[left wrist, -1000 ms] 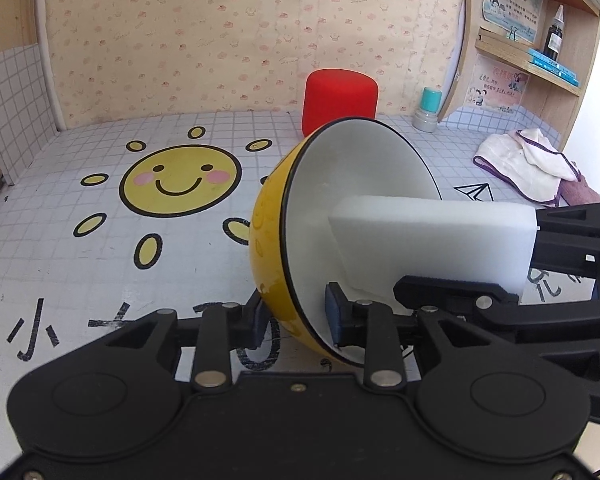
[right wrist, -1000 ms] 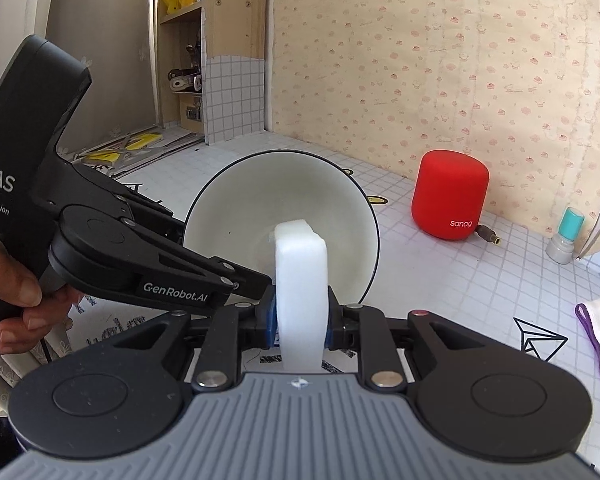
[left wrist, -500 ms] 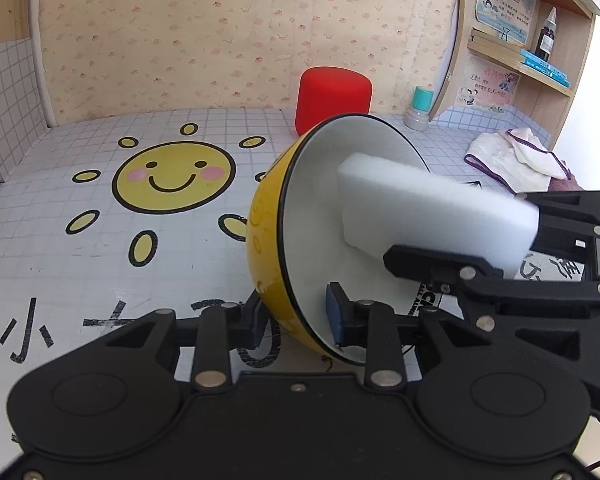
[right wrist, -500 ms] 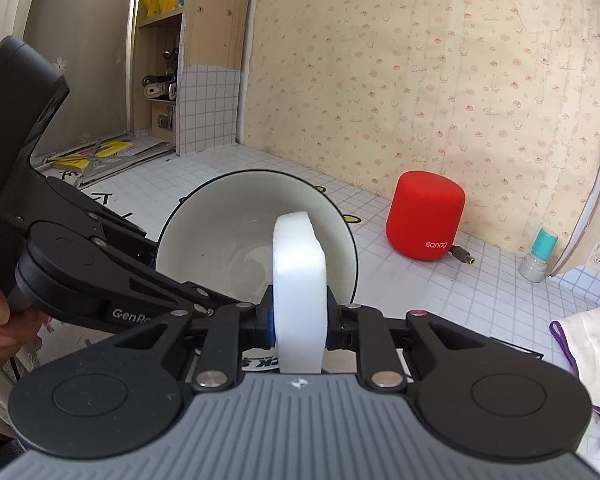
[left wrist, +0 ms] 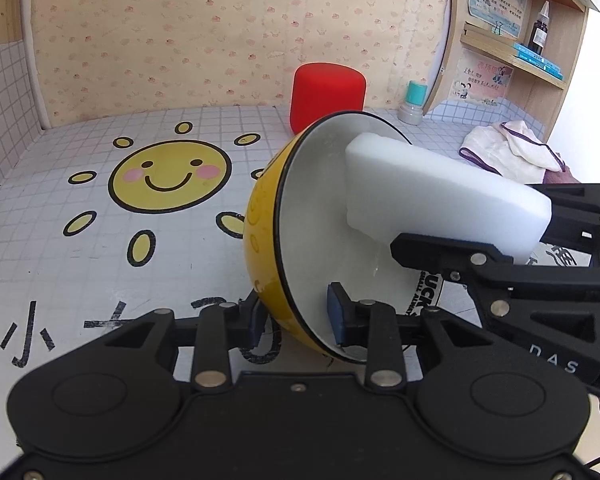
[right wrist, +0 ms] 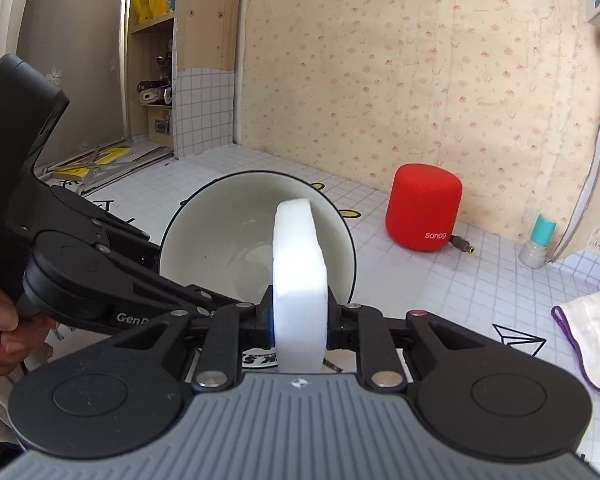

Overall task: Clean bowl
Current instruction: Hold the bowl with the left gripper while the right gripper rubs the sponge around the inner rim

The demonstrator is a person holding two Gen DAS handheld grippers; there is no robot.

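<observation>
Cleaning is under way, not finished, by my judgement: the sponge is inside the bowl against its inner wall, and how much of the surface has been wiped cannot be told.

Worktop (left wrist: 60, 264): white grid covering with a sun drawing. A red speaker (left wrist: 327, 94) stands near the back edge, and a cloth (left wrist: 508, 152) lies toward the right edge.

Bowl (left wrist: 312, 240): yellow outside, white inside, dark rim. It is held tipped on its side above the middle of the worktop, mouth toward the right gripper. The inside looks glossy, with no visible dirt.

Sponge (right wrist: 299, 276): a white block, its far end touching the upper inner wall.

Left gripper (left wrist: 296, 316): closed on the bowl's lower rim, one finger inside, one outside.

Right gripper (right wrist: 299, 322): clamped on the sponge's sides.
</observation>
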